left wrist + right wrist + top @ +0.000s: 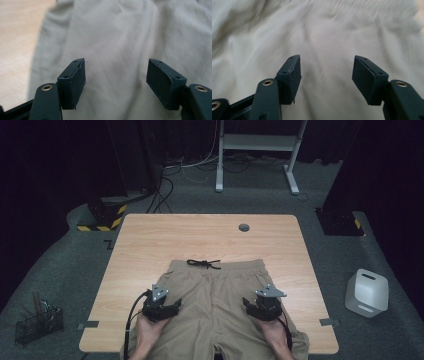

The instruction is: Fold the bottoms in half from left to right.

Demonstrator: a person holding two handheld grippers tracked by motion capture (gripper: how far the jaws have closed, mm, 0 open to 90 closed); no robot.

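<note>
Over khaki shorts (215,295): left tongs (116,83), right tongs (325,80) gaping, palms down.

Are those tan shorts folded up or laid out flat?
Laid out flat: the shorts lie spread on the table, waistband away from the person, both legs side by side.

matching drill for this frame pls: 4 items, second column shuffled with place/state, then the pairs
Items:
1. shorts
2. drawstring
3. left gripper
4. white container

Places/states:
A. on the floor, right of the table
B. open, above the shorts' left leg
C. spread flat on the table, hems over the near edge
D. black, tied at the waistband on the far side

Pairs: 1-C, 2-D, 3-B, 4-A
</note>
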